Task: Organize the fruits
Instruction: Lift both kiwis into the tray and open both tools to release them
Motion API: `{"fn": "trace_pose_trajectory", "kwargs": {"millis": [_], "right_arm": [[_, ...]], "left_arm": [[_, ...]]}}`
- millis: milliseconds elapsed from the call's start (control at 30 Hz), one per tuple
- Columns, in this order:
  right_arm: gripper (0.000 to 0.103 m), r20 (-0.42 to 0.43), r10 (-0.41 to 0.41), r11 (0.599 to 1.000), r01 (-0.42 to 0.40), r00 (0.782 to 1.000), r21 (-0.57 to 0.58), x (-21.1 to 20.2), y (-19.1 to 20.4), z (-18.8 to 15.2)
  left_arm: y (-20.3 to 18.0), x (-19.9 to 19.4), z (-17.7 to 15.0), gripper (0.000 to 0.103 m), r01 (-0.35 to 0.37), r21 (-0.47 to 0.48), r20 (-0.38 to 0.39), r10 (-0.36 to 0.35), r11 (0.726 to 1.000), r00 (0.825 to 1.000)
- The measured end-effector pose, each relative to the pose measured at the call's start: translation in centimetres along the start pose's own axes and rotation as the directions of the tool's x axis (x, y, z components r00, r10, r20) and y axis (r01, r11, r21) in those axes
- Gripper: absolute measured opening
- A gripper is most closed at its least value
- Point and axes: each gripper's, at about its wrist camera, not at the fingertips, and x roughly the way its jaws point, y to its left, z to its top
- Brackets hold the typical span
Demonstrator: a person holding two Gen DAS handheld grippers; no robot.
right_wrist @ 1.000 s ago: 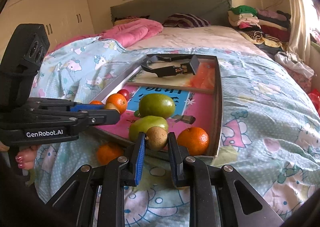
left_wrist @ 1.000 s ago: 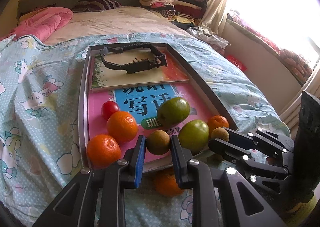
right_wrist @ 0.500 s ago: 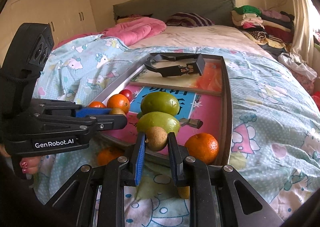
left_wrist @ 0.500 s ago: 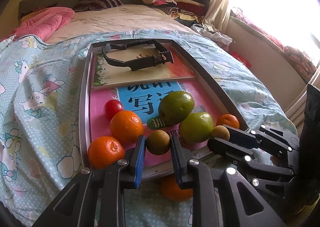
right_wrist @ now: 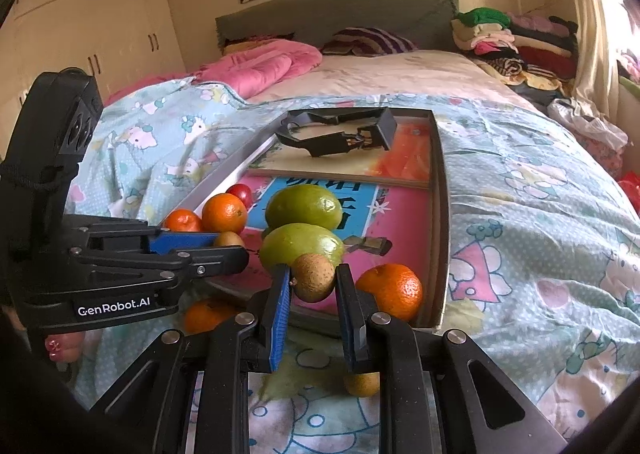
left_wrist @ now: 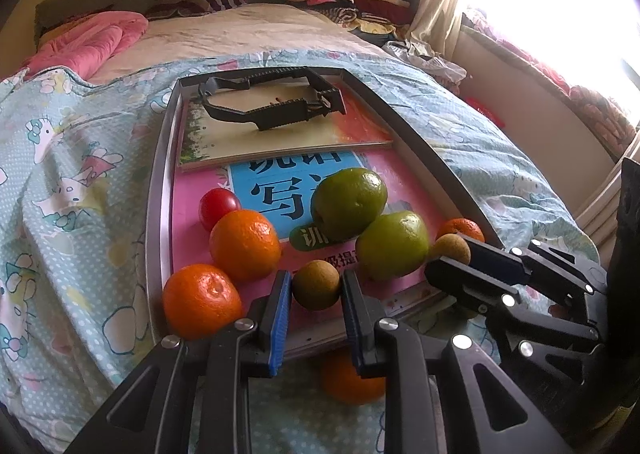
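Two small brown round fruits sit clamped, one in my left hand-held gripper [left_wrist: 316, 290] at lower centre, one in my right hand-held gripper [right_wrist: 313, 282], above the grey metal tray's [left_wrist: 154, 189] near edge. Either could slip off onto the bed.

"GenRobot.AI" is printed in white on the left claw [right_wrist: 224, 250]'s black body.

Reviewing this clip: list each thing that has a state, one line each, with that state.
left gripper: shut on a small brown fruit
right gripper: shut on a second small brown fruit
tray: lying on the bedspread, holding books and fruit
two green fruits: in the tray, touching
orange: outside the tray, on the bedspread
black frame: lying on the far book
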Motion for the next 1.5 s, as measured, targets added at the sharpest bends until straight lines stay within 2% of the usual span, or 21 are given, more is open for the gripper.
{"fn": "trace_pose_trajectory", "kwargs": {"millis": [100,300,500,667,1333,1500], "right_arm": [[0.022,-0.003,-0.023,1.000,0.023,1.000,-0.013,0.1,0.1,0.0],[0.023,-0.004,-0.017,1.000,0.017,1.000,0.002,0.0,0.0,-0.1],[0.027,-0.001,-0.013,1.000,0.013,1.000,-0.001,0.0,0.1,-0.2],[0.035,0.009,-0.004,1.000,0.004,1.000,0.002,-0.2,0.3,-0.2],[0.043,0.030,-0.016,1.000,0.016,0.999,-0.019,-0.8,0.7,-0.5],[0.046,0.044,-0.019,1.000,0.020,0.999,-0.019,-1.0,0.7,-0.5]], "left_arm": [[0.0,0.1,0.0,0.025,-0.003,0.001,0.000,0.003,1.000,1.000],[0.1,0.2,0.0,0.025,-0.004,-0.003,-0.001,0.004,1.000,1.000],[0.2,0.2,0.0,0.025,-0.009,-0.009,-0.002,0.009,1.000,1.000],[0.2,0.2,-0.1,0.025,-0.009,-0.010,-0.001,0.009,1.000,1.000],[0.3,0.2,-0.1,0.026,-0.022,-0.011,0.005,0.022,1.000,1.000],[0.4,0.0,-0.2,0.029,-0.023,-0.015,0.007,0.023,1.000,1.000]]}}
